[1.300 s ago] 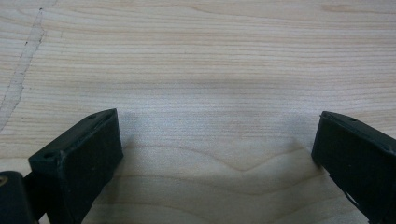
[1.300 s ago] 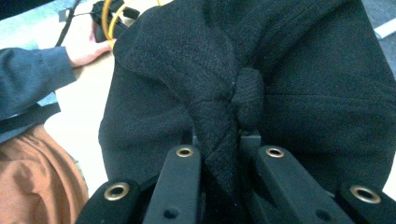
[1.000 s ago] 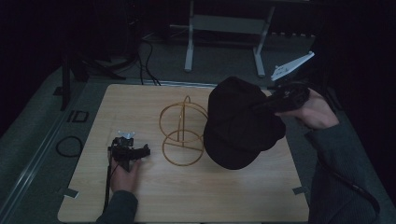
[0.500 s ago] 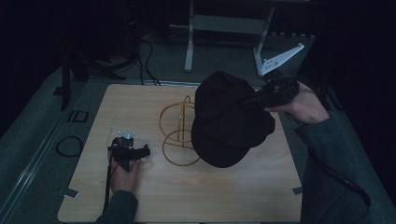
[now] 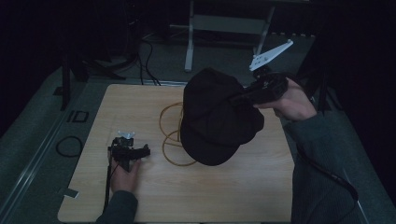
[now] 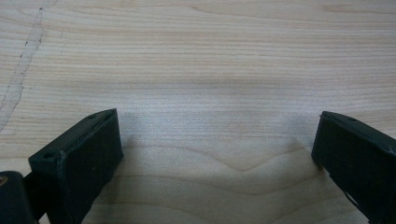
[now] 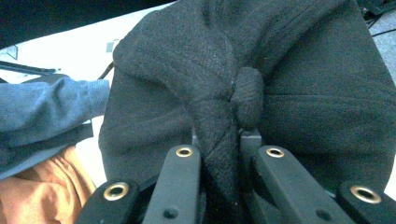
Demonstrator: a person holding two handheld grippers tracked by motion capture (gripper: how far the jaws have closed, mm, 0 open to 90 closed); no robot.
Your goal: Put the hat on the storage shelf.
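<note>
A black cloth cap (image 5: 217, 121) hangs above the right half of the wooden table (image 5: 210, 196). My right gripper (image 5: 238, 97) is shut on a fold at the cap's crown. In the right gripper view the fabric (image 7: 303, 93) is bunched around the top button and pinched between the right gripper's (image 7: 219, 154) two jaws. A gold wire stand (image 5: 170, 135) stands mid-table, partly hidden behind the cap. My left gripper (image 5: 140, 151) rests on the table at the left. Its jaws stand wide open over bare wood, as the left gripper (image 6: 217, 140) view shows.
A metal frame (image 5: 191, 42) stands on the floor behind the table, with cables (image 5: 144, 51) beside it. A cable loop (image 5: 70, 144) lies on the floor to the left. A blue sleeve (image 7: 46, 112) shows in the right gripper view.
My right gripper has carried the cap leftward and a little up, so it now covers more of the wire stand. The left gripper has stayed in place.
</note>
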